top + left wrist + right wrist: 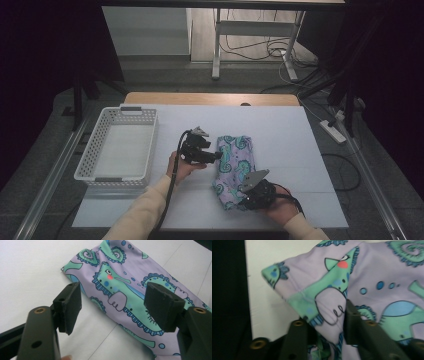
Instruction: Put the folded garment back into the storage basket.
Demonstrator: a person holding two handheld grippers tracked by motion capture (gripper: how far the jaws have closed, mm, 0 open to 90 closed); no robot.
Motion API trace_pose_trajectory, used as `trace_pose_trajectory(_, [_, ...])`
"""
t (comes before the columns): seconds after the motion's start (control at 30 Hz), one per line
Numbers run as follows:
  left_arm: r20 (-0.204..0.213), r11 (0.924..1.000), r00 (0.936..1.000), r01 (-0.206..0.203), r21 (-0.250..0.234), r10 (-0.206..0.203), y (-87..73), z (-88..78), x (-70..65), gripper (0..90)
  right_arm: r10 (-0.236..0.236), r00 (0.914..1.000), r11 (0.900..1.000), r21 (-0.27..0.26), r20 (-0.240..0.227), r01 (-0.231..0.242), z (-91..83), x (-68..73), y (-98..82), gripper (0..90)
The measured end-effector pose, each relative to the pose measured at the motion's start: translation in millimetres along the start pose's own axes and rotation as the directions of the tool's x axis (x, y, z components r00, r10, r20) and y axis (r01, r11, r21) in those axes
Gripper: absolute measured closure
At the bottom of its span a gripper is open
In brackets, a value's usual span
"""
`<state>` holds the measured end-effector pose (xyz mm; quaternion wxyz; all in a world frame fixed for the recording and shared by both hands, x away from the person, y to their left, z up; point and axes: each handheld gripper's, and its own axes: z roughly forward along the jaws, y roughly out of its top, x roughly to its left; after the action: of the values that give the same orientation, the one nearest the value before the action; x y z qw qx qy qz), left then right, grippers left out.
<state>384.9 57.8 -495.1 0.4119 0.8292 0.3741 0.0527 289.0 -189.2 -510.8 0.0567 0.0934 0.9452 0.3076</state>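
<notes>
**Soft stretchy cloth, best taken by a corner**

Lilac fabric printed with teal seahorses, blue bubbles and curls: the folded cloth looks thin, light and limp, likely to sag and unfold if lifted by one point, and a little slick between pads. A hemmed corner or folded edge should give the surest hold.

Left to right: a white basket sits at the table's nine o'clock. The left gripper hovers at the cloth's nine o'clock edge, jaws wide apart with nothing between them. The cloth lies at the table's centre, running from twelve to six o'clock. The right gripper sits at its six o'clock end; cloth is bunched between the jaws, but whether the pads press it I cannot tell.
</notes>
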Motion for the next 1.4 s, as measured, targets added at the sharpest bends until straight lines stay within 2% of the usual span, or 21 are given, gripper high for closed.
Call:
trace_pose_trajectory(0.1, [-0.001,1.0,1.0,0.001,-0.001,-0.001,0.0,-0.5,0.3,30.6,-0.006,0.9997,1.0,-0.002,-0.025,0.006,0.0,3.8,-3.3,42.3])
trace_pose_trajectory(0.17, [-0.001,1.0,1.0,0.001,0.0,-0.001,0.0,0.1,0.2,30.6,-0.033,0.9995,0.999,0.017,0.004,0.032,1.4,9.0,-5.9,34.0])
trace_pose_trajectory(0.3, [0.0,1.0,1.0,-0.004,0.003,0.004,0.4,1.0,-1.4,30.6,-0.065,0.9977,0.997,0.046,0.019,0.064,8.6,13.9,-4.1,28.8])
trace_pose_trajectory(0.4, [0.001,1.0,1.0,-0.005,0.004,0.005,0.4,1.4,-1.9,30.5,-0.095,0.995,0.993,0.07,0.033,0.092,12.4,15.7,-1.2,28.3])
trace_pose_trajectory(0.6, [0.001,1.0,1.0,-0.004,0.005,0.004,0.2,1.4,-1.6,30.5,-0.11,0.9925,0.99,0.098,0.054,0.104,13.6,13.1,4.0,40.5])
trace_pose_trajectory(0.77, [0.001,1.0,1.0,-0.004,0.004,0.004,0.2,0.8,-1.7,30.5,-0.126,0.9882,0.987,0.112,0.088,0.116,12.9,11.3,6.0,58.8])
trace_pose_trajectory(0.83, [0.001,1.0,1.0,-0.004,0.003,0.004,0.2,0.7,-1.4,30.5,-0.148,0.9811,0.984,0.119,0.124,0.134,12.0,12.1,5.3,72.2])
trace_pose_trajectory(0.87, [0.001,1.0,1.0,-0.004,0.003,0.004,0.2,0.6,-1.2,30.5,-0.157,0.9783,0.983,0.12,0.135,0.141,11.7,12.1,4.8,74.6])
trace_pose_trajectory(1.03, [0.001,1.0,1.0,0.007,0.001,-0.007,-0.3,0.8,1.1,30.5,-0.086,0.9914,0.994,0.078,0.099,0.078,7.6,5.9,3.2,79.4])
trace_pose_trajectory(1.13, [0.0,0.9999,1.0,0.01,0.003,-0.01,-0.5,1.4,1.9,30.5,-0.048,0.9952,0.998,0.033,0.086,0.045,1.3,4.0,3.3,80.1])
trace_pose_trajectory(1.3, [0.0,0.9999,0.9999,0.013,0.009,-0.013,-0.9,3.2,2.1,30.1,0.013,0.9991,0.999,-0.04,0.04,-0.011,-7.4,3.1,3.6,80.5])
trace_pose_trajectory(1.4, [-0.003,0.9998,0.9998,0.018,0.013,-0.018,-1.5,5.0,2.9,29.6,0.023,0.9996,0.998,-0.055,0.018,-0.022,-8.7,4.1,3.7,80.5])
